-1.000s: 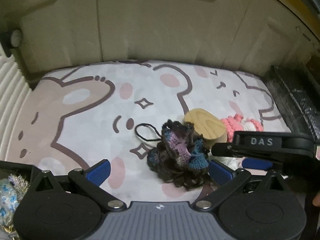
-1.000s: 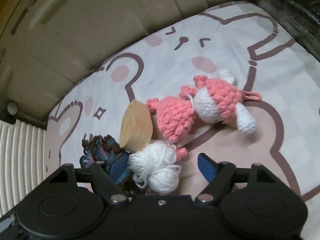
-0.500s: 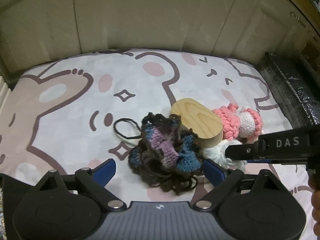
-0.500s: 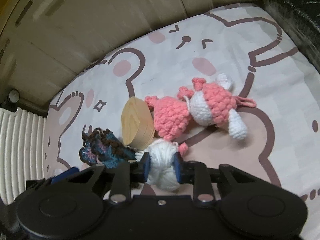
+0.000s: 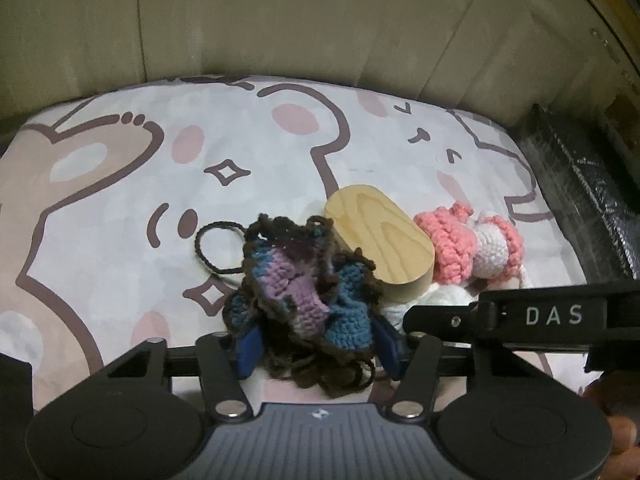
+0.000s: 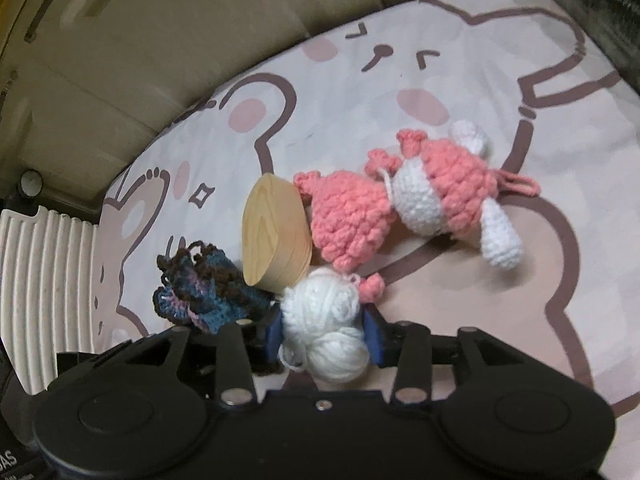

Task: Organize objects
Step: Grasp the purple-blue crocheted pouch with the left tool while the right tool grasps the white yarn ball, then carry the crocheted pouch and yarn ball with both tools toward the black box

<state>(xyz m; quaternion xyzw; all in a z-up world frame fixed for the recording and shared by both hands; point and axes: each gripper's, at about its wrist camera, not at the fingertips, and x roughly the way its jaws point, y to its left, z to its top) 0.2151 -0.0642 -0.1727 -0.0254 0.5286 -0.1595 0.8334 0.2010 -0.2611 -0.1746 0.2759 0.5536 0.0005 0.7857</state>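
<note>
The cartoon-print mat (image 5: 120,184) is the largest item and serves as the working surface; it lies against a beige panelled wall (image 5: 280,20). All loose items sit bunched on its right half, touching one another, which suggests a pile awaiting sorting rather than a finished arrangement.

The pink and white crochet doll (image 6: 400,200) lies on its side, farthest from both tools and untouched. Its pink hat end rests against the wooden block (image 6: 272,232), which lies flat and, in my judgement, props up the softer pieces leaning on it.

The dark blue and purple crochet piece (image 5: 304,280) sits just in front of the block, its loop of cord trailing to the left. The left hand-held gripper (image 5: 316,344) has just been closing, and its blue pads now pinch the near edge of this piece from both sides. The grip is low on a floppy item, so part of it may sag when raised.

The white yarn ball (image 6: 324,320) lies against the block and the doll's pink tassel. The right hand-held gripper (image 6: 324,336) pinches it between its pads; the jaws have just eased outward slightly, yet the yarn remains visibly squeezed.

Both tools hold one item each, apparently to separate them from the cluster together.
</note>
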